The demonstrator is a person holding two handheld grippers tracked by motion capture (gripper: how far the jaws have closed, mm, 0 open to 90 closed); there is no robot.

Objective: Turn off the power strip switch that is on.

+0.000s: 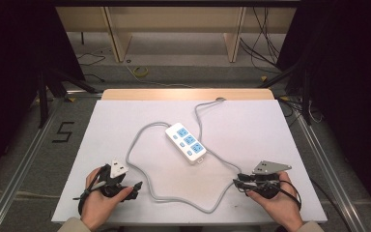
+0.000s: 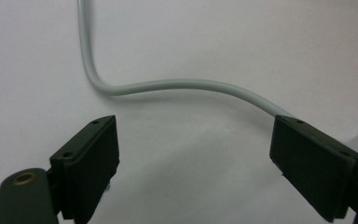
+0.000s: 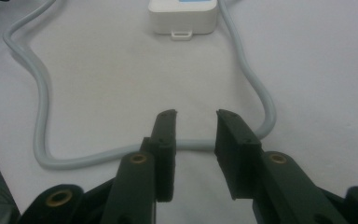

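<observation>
A white power strip lies mid-table, its grey cord looping toward both hands; the left gripper hovers with jaws wide apart and empty just short of a cord bend, and the right gripper stands open and empty with the cord crossing behind its jaws. A careless pinch could likely drag the strip or let the springy cord slip out. The cord's far end runs off the table's back edge, plug unseen.

The person wore beige sleeves. Each claw, left and right, had black jaws with small screws, brass-coloured rivets, a grey three-cornered plate and a black cable.
</observation>
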